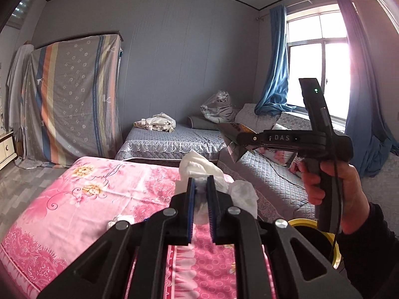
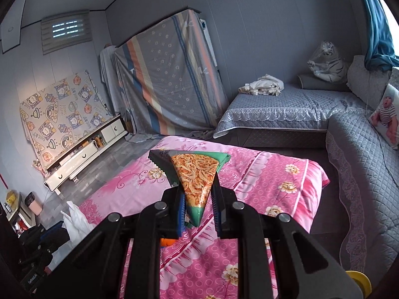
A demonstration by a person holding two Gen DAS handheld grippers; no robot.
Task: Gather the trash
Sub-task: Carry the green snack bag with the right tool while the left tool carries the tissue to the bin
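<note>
Gripper-pinched snack wrapper, long axis upward.

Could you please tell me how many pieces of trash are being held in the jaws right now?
2: a white tissue in the left gripper, and a snack wrapper in the right gripper. More may lie hidden below them.

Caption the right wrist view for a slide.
Right gripper shut on a snack wrapper, held above the pink floral bedspread.

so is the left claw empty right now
No, the left claw is shut on a crumpled white tissue, which bulges out above and beside its pads over the pink bedspread.
</note>
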